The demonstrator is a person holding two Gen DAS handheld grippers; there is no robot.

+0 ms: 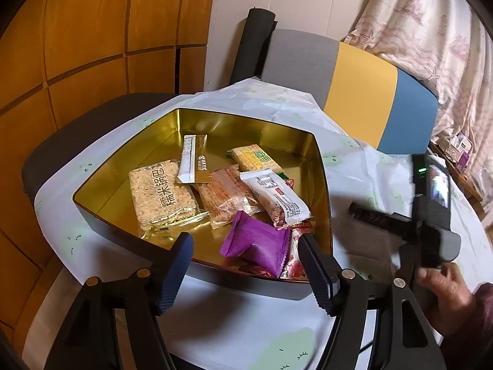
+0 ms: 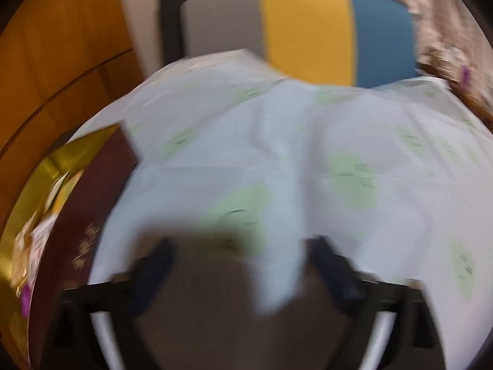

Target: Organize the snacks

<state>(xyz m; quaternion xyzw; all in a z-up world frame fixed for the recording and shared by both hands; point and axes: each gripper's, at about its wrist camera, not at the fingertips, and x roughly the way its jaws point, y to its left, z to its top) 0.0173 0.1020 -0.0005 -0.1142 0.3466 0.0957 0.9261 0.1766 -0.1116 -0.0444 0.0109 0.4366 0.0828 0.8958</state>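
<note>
A tin [image 1: 101, 215] with a gold inside and a dark outer wall stands on the table. In it lie a rice cracker pack [image 1: 163, 194], a white and gold sachet [image 1: 192, 160], a yellow-green pack [image 1: 252, 157], an orange pack [image 1: 228, 200], a white and red pack [image 1: 277, 200], a purple packet [image 1: 258, 246] and a floral packet [image 1: 295, 265]. My left gripper [image 1: 245, 238] hovers open at the tin's near rim, the purple packet lying just beyond its tips, untouched. My right gripper [image 2: 243, 262], blurred, stands open over the tablecloth [image 2: 308, 154], right of the tin [image 2: 89, 200], holding nothing.
A round table wears a white cloth with green prints [image 1: 231, 323]. A chair with a grey, yellow and blue back [image 1: 363, 92] stands behind it. A dark seat [image 1: 77, 135] is at the left, before wooden panels [image 1: 77, 46]. A hand [image 1: 446, 283] grips the right tool.
</note>
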